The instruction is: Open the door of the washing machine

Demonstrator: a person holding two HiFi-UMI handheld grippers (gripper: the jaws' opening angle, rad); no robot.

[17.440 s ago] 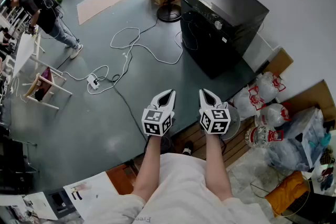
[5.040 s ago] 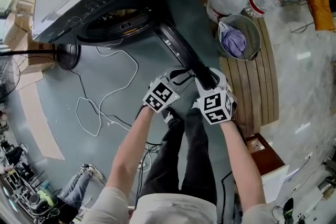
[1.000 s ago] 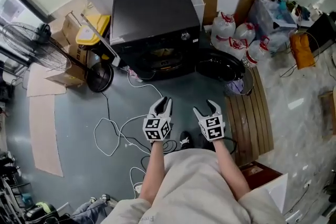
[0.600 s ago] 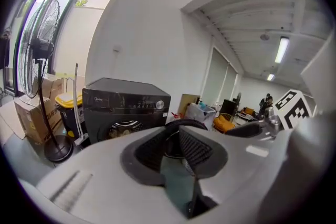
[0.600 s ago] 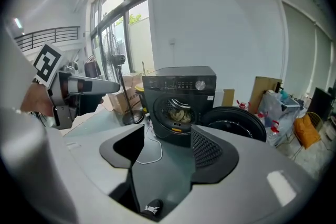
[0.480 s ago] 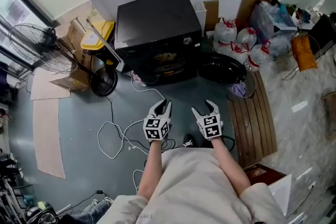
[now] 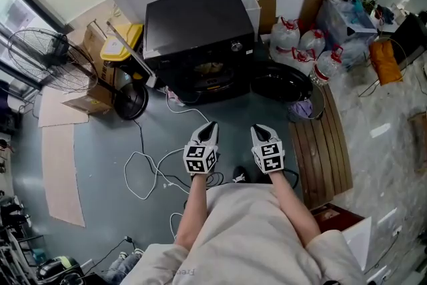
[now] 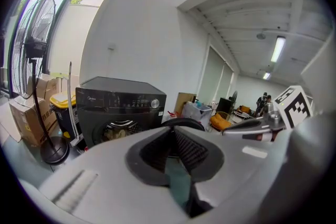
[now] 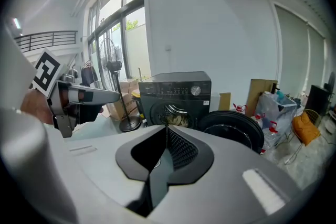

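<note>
person stands back from the washing machine [image 7: 197, 23], which sits against the white wall with its front facing them. the door [image 7: 280, 85] already hangs swung out to the right in the head view, round and dark, leaving the drum opening [image 7: 210, 71] bare with laundry showing inside. judging by that, the opening looks done, with nothing left to pull. left gripper [image 7: 209, 125] and right gripper [image 7: 259, 130] are held side by side just ahead of the person's body, well apart from door and machine. both are aimed at the machine and tipped a little downward, more likely a rest pose than a reach. the jaws of both have just been closing. each gripper's own view shows the ribbed pads brought together at the tips with nothing between them, so both claws are narrow and empty. a white cable [image 7: 150, 167] loops over the grey floor between person and machine. a standing fan [image 7: 50, 53] is off to the left, water bottles [image 7: 300, 43] and a wooden pallet [image 7: 327, 150] to the right.
</note>
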